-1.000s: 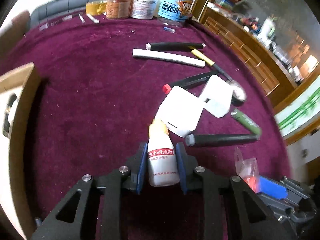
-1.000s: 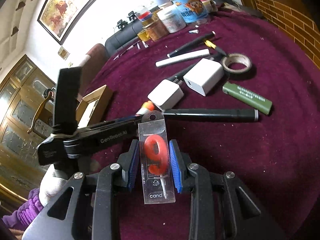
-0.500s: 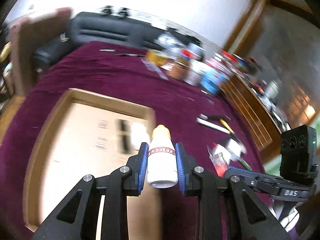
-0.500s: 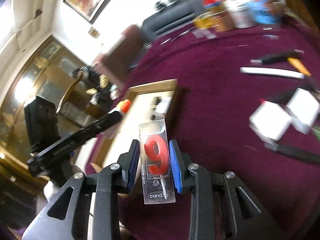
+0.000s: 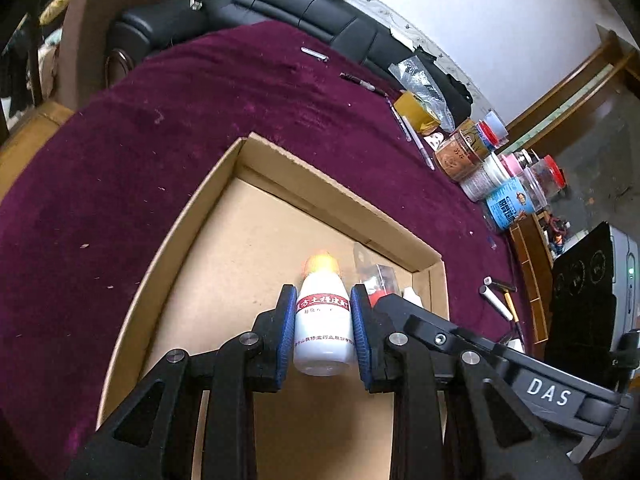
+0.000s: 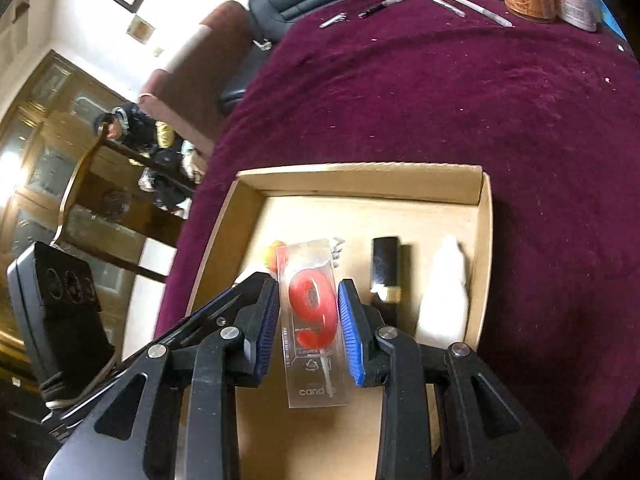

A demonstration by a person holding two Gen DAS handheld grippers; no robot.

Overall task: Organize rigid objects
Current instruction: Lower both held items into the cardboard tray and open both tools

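My left gripper (image 5: pixel 323 334) is shut on a small white glue bottle (image 5: pixel 323 326) with an orange cap and holds it over the shallow cardboard box (image 5: pixel 200 200). My right gripper (image 6: pixel 310 330) is shut on a clear pack with a red number 9 candle (image 6: pixel 312 316), also over the box (image 6: pixel 360 172). In the right wrist view a black rectangular object (image 6: pixel 385 268) and a white bottle (image 6: pixel 444 292) lie in the box. The right gripper's arm (image 5: pixel 500 364) shows beside the left one.
The box sits on a round table with a dark red cloth (image 5: pixel 120 152). Jars and tubs (image 5: pixel 492 176), a tape roll (image 5: pixel 416 112) and pens (image 5: pixel 416 140) stand at the far edge. More pens (image 5: pixel 498 300) lie right of the box. A black sofa (image 5: pixel 280 4) is behind.
Both grippers have swung left from the scattered items to above the cardboard box, each still holding its object. The box now fills the lower middle of both views.
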